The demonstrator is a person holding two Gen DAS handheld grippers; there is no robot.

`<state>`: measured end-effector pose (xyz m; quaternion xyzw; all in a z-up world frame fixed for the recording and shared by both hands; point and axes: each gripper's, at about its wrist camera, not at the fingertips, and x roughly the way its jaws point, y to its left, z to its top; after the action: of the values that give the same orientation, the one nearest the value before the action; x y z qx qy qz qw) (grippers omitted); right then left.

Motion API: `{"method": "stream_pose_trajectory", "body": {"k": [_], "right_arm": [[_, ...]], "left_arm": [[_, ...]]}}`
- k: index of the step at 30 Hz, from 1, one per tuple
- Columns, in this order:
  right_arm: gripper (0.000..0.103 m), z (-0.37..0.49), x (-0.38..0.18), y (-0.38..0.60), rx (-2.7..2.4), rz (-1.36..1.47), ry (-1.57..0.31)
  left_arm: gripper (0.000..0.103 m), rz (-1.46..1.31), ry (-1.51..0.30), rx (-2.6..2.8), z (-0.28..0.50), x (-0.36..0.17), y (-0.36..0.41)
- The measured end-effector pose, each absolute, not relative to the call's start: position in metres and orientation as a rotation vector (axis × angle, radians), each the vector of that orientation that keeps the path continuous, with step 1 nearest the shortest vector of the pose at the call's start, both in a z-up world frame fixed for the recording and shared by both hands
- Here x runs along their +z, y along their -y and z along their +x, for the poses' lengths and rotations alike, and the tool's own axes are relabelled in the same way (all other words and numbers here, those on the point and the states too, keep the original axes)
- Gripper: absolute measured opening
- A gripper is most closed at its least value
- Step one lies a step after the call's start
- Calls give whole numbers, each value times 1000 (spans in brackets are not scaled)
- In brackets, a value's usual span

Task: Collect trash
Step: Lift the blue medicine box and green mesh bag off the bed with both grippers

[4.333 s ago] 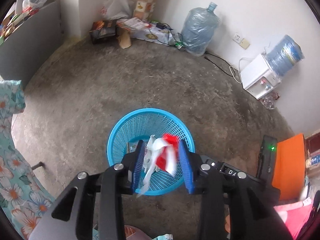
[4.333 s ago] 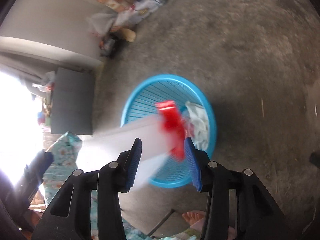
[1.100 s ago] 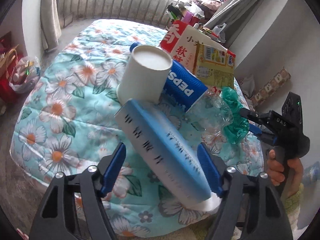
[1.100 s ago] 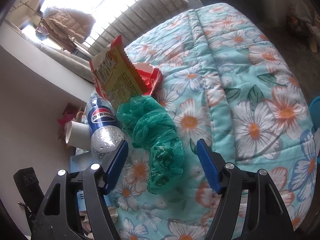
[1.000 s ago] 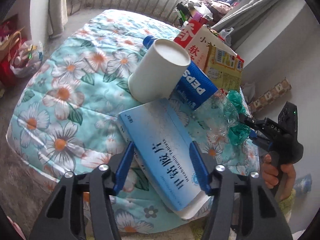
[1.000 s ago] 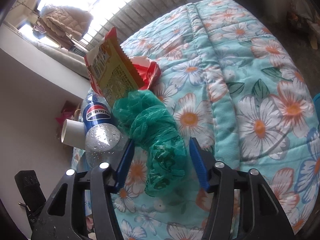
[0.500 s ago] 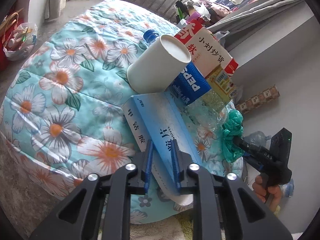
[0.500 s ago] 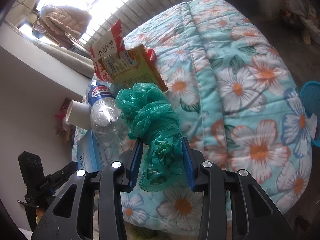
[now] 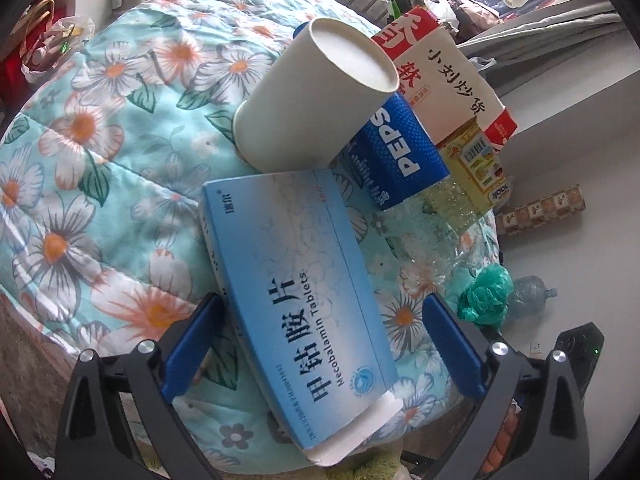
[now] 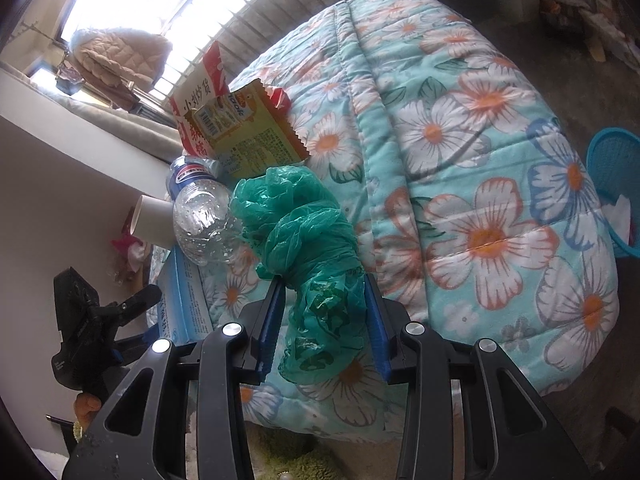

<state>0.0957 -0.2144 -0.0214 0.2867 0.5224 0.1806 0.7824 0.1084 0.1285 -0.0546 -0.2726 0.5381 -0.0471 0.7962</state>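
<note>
A blue tablet box (image 9: pixel 296 292) lies on the floral quilt (image 9: pixel 80 184). My left gripper (image 9: pixel 320 344) is open, its jaws wide on either side of the box's near half. Behind the box are a white paper cup (image 9: pixel 316 96), a Pepsi bottle (image 9: pixel 396 152) and snack packets (image 9: pixel 448 76). My right gripper (image 10: pixel 325 320) is shut on a crumpled green plastic bag (image 10: pixel 308 248), beside the clear bottle (image 10: pixel 204 224). The green bag also shows in the left wrist view (image 9: pixel 486 296). The blue trash basket (image 10: pixel 618 184) stands on the floor past the bed's right edge.
The yellow snack packet (image 10: pixel 248 128) and red-and-white packet (image 10: pixel 200 92) lie behind the green bag. The quilt (image 10: pixel 480 160) spreads to the right. A water jug (image 9: pixel 532 292) lies on the floor by the wall. A green rug (image 10: pixel 288 456) lies below the bed edge.
My left gripper, nearly shut around the tablet box's edge half a second ago, now stands wide open around it. My right gripper has closed on the green bag and holds it.
</note>
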Motion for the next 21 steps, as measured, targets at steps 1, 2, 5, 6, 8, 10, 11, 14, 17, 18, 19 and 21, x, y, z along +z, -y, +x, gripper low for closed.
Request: {"method": "stream_pose_trajectory", "body": {"k": [1,2,5,6,8,10,11,14,17,18,19,21], "right_arm": [[37,95,-21,213,390,620,-1128],[37,95,-22,213,392,623,-1128],[37,96,-25,214,396,637,-1130],[37,96,-25,215,397,640,-1130],[37,96,-25,218,400,645,-1129],[37,95,-25,221,401,650,-1128],[37,95,-26,222,401,653,-1128],[37,94,-26,225,401,658,-1127],[37,94,-25,225,401,653,-1129],[38,94,-25,225,400,650,-1129],[38,94,-25,225,400,645,-1130],[38,95,-24,224,398,639,-1131]], "left_arm": [[97,-569,-1157,-75,112,-56,-124],[97,-548,-1158,-54,114,-57,-118],[97,-442,-1149,-10,120,-60,-101],[97,-374,-1142,-17,120,-61,-92],[97,-241,-1124,-73,118,-62,-74],[97,-94,-1107,-118,112,-64,-59],[97,-50,-1100,-140,109,-65,-55],[95,-29,-1082,-212,99,-63,-55],[95,64,-1079,-338,90,-57,-53],[95,120,-1069,-363,87,-55,-50],[95,196,-1048,-379,82,-53,-47],[95,282,-1028,-377,79,-50,-44]]}}
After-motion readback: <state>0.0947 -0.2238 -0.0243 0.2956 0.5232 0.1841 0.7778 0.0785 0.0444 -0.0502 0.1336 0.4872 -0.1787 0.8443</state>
